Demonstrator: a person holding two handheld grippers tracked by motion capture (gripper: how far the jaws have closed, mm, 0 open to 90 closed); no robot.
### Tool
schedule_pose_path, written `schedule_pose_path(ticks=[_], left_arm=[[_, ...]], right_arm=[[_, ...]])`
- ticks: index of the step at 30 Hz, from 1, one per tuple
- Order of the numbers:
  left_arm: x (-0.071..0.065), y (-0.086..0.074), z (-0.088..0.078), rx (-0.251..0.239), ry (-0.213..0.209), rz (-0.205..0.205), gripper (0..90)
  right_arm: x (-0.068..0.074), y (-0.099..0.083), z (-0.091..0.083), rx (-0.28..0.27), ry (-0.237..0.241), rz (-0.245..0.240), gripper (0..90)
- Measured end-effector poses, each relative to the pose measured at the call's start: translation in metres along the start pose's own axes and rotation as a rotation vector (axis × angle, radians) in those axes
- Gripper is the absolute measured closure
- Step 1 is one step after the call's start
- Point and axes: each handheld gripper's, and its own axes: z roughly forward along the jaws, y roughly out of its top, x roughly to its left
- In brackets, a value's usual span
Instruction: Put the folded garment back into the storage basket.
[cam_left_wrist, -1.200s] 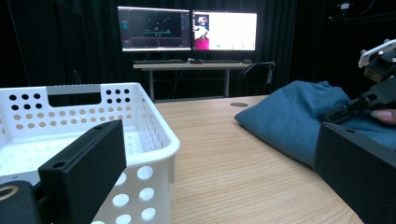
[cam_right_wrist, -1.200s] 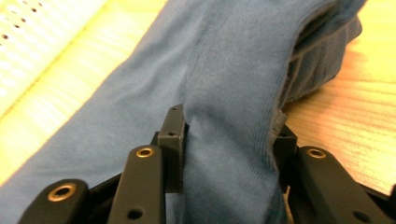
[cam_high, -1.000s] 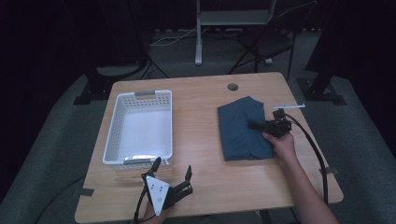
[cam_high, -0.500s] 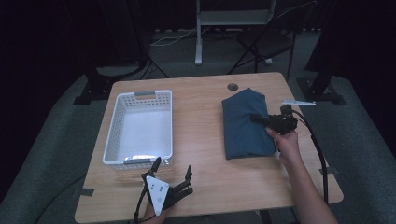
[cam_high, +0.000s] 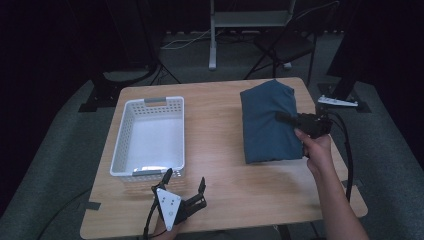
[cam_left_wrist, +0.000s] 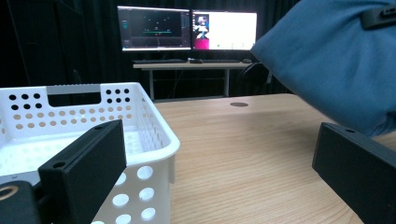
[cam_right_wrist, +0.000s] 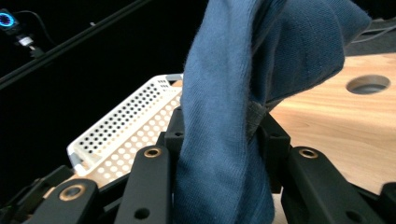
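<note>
My left gripper (cam_high: 186, 186) waits at the near table edge, jaws spread apart around nothing, just beside the white perforated plastic basket (cam_high: 151, 137). Farther right, my right gripper (cam_high: 283, 118) is clamped on the folded blue cotton cloth (cam_high: 267, 122), lifting it above the light wooden table (cam_high: 215, 145).

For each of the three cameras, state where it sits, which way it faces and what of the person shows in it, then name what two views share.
High view: above the person's side, facing forward and down on the table; both forearms, left gripper, right gripper.
Left gripper view: low at the near edge, facing across the table past open jaws to the white basket and monitors.
Right gripper view: looks along jaws shut on the blue cloth.
Shared: all three show basket and cloth.
</note>
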Motion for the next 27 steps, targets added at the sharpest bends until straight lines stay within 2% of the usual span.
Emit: schedule_pose_path(ticks=[3,8,22,27], left_arm=[[0.0,0.0,0.0,0.0,0.001,0.0,4.2],[0.0,0.0,0.0,0.0,0.001,0.0,4.3],[0.0,0.0,0.0,0.002,0.003,0.001,4.3],[0.0,0.0,0.0,0.003,0.007,0.001,4.2]], right_arm=[[0.005,0.001,0.0,0.001,0.021,0.002,65.1],[0.009,0.003,-0.002,-0.026,0.045,0.013,65.0],[0.021,0.009,-0.007,-0.061,0.069,0.01,65.0],[0.025,0.011,0.0,-0.056,0.083,0.014,65.0]])
